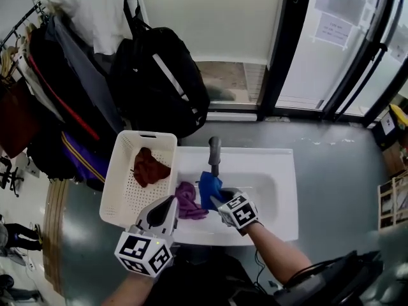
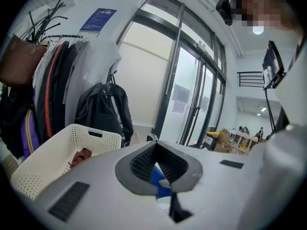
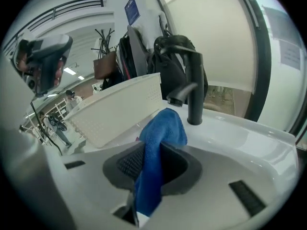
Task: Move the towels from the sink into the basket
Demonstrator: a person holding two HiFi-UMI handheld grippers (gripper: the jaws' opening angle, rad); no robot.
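Note:
My right gripper (image 1: 220, 201) is shut on a blue towel (image 1: 209, 187) and holds it above the left part of the white sink (image 1: 280, 183). In the right gripper view the blue towel (image 3: 163, 128) hangs out of both sides of the closed jaws (image 3: 148, 163). A purple towel (image 1: 188, 201) lies in the sink's left end. The white basket (image 1: 121, 177) stands left of the sink with a dark red towel (image 1: 150, 166) inside. My left gripper (image 1: 167, 204) hovers by the basket's near right corner, shut and empty (image 2: 157, 169).
A black faucet (image 1: 215, 155) rises at the sink's back edge, just behind the blue towel. A black backpack (image 1: 159, 75) and hanging coats (image 1: 57, 94) crowd the wall behind the basket. Glass doors (image 1: 331, 43) stand at the back right.

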